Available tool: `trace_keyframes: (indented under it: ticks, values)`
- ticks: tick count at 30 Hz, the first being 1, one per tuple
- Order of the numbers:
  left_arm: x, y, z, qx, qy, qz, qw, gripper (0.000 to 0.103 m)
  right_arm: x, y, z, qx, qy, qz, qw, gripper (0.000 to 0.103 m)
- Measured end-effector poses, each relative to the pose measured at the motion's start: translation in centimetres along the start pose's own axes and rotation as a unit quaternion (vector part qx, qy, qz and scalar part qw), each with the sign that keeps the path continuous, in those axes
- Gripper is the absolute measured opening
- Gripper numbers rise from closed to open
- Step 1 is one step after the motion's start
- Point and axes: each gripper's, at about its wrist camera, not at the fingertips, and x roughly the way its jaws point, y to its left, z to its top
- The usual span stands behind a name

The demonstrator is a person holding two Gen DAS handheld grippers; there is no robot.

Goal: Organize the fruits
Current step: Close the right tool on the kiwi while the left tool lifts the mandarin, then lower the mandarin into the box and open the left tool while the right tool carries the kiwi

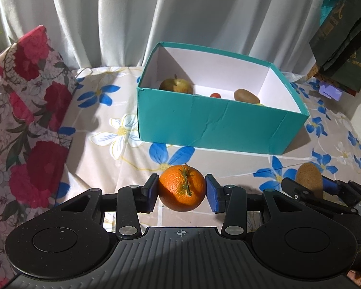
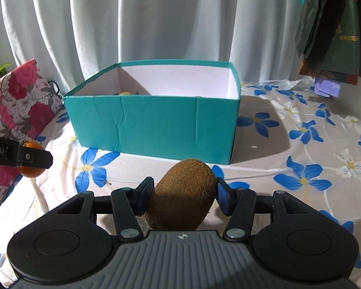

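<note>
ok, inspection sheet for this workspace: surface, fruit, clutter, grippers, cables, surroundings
Surface: floral bedsheet, wrinkled.
Job's things: teal box holding an apple, a small red fruit and a kiwi in the box; orange and held kiwi outside.
Clutter: floral bag, dark bags.
Grippers: left hand-held gripper clamps the orange; right hand-held gripper clamps the held kiwi.
Cables: nothing seen.
Surroundings: white curtain.

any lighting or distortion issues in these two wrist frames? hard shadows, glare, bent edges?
Left wrist: hard sunlight leaves the orange half lit, half shaded in the left gripper; fisheye bows the teal box edges. Right wrist: the box throws a dark shadow to its right on the floral cloth; the kiwi in the right gripper is sharp, no glare.
</note>
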Motion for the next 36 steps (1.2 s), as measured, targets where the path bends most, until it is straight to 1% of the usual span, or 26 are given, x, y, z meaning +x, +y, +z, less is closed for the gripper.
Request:
trace_keyframes:
  ticks: [4, 8, 14, 19, 27, 31, 36]
  values:
    - [0.0, -0.6, 0.6, 0.006, -0.004, 0.014, 0.9999, 0.046, -1.0, -0.7, 0.2, 0.012, -0.013, -0.003, 1.000, 0.054]
    - [0.0, -1.5, 1.6, 0.016, -0.015, 0.019, 0.9996, 0.046, -1.8, -1.3, 0.4, 0.017, -0.026, -0.005, 1.000, 0.054]
    - [0.2, -2.8, 3.5, 0.032, -0.032, 0.027, 0.9986, 0.046, -2.7, -2.2, 0.4, 0.018, -0.033, -0.007, 0.999, 0.054]
    - [1.0, -4.0, 5.3, 0.046, -0.043, 0.037, 0.9973, 0.046, -3.1, -3.2, 0.3, 0.027, -0.038, -0.014, 0.999, 0.054]
    - [2.8, -5.3, 8.4, 0.050, -0.064, 0.058, 0.9950, 0.046, -3.8, -5.0, 0.0, 0.045, -0.047, -0.028, 0.997, 0.054]
    - [3.3, -6.3, 9.2, 0.059, -0.073, 0.058, 0.9939, 0.046, -4.0, -5.8, 0.0, 0.052, -0.053, -0.037, 0.997, 0.054]
    - [4.3, -7.4, 9.9, 0.065, -0.076, 0.050, 0.9937, 0.046, -4.2, -6.5, 0.1, 0.060, -0.057, -0.045, 0.996, 0.054]
